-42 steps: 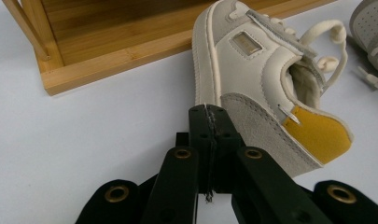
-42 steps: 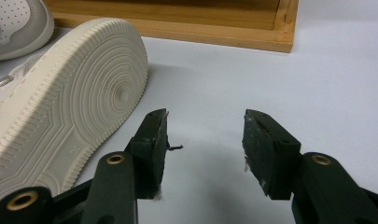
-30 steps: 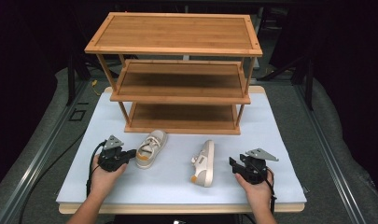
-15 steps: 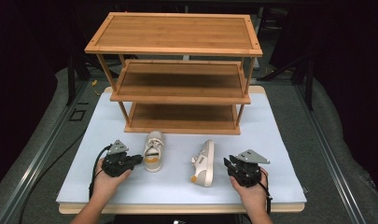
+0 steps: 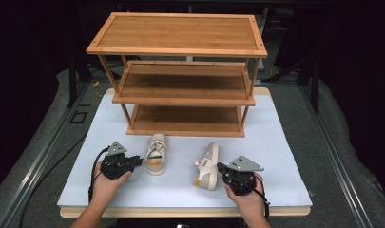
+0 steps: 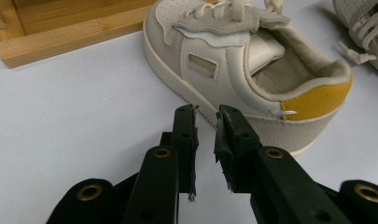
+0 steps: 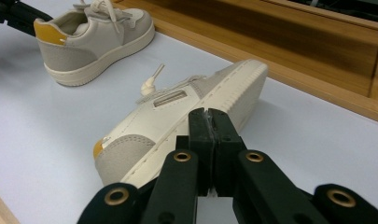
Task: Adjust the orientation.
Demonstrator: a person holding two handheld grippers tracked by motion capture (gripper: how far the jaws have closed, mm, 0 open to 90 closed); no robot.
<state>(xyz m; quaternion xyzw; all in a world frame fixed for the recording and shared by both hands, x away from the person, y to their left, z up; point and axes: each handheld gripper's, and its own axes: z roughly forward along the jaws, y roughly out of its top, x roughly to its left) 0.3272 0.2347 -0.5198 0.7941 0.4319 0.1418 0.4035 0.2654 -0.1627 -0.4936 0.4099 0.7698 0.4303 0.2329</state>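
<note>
Two beige sneakers with yellow heel tabs lie on the white board [image 5: 275, 142]. The left sneaker [image 5: 157, 154] [image 6: 233, 60] stands upright, toe toward the shelf. My left gripper [image 5: 140, 161] [image 6: 206, 114] sits just behind its heel, open by a narrow gap; its jaws have just been opening and nothing is between them. The right sneaker [image 5: 208, 166] [image 7: 177, 116] lies on its side, sole toward my right gripper [image 5: 220, 167] [image 7: 208, 112]. That gripper has just closed and is shut on nothing, its tips close to the sole.
A three-tier bamboo shelf rack [image 5: 180, 33] [image 7: 294, 42] stands at the back of the board, all tiers bare. Its bottom board [image 6: 60, 28] lies a short way beyond the left sneaker's toe. Dark floor and metal rails surround the table.
The left sneaker has swung from slanted to toe-first toward the shelf, and the left jaws have parted behind it. My right gripper has moved left, up to the side-lying sneaker.
</note>
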